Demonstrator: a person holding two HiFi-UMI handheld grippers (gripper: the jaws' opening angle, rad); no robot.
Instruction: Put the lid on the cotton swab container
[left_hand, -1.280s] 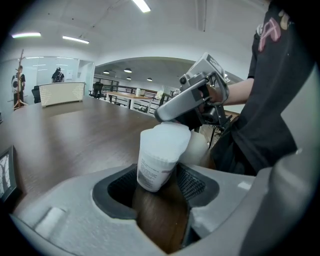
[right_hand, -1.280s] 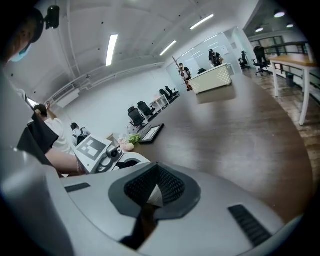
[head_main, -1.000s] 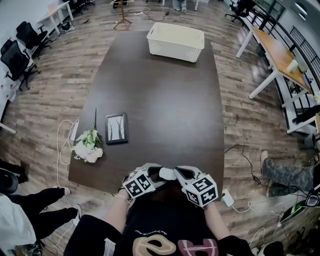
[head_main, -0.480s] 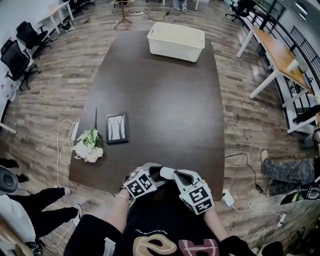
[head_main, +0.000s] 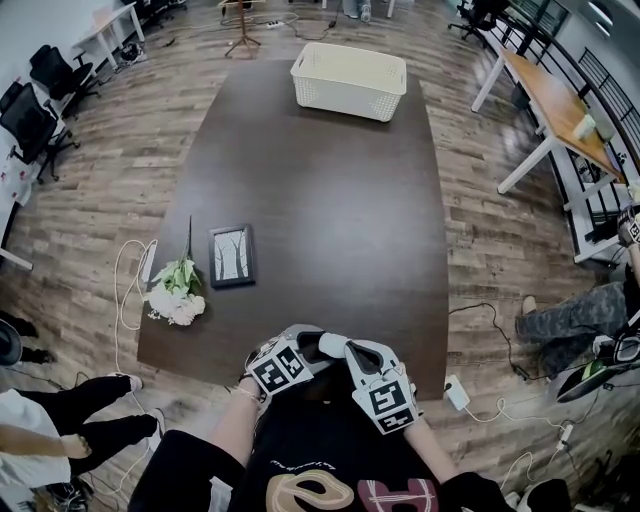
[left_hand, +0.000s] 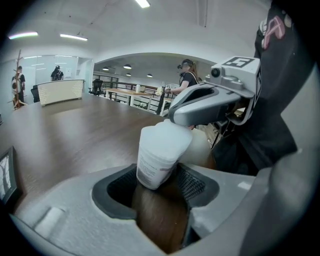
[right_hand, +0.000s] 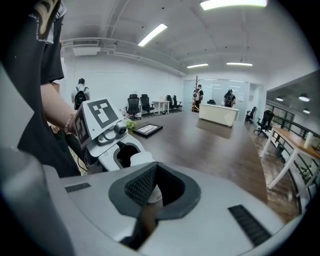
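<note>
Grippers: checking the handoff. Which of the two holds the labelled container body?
The left gripper: the labelled cotton swab container sits between its jaws; the right gripper pinches the lid.

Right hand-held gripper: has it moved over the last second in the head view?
Yes, slightly. The right hand-held gripper has rolled; its marker cube sits lower in the head view, farther from the table's near edge.

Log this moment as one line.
left tool: grips white plastic cotton swab container, tilted | right tool: at its top, pinching small white lid | seating: cannot tell
</note>
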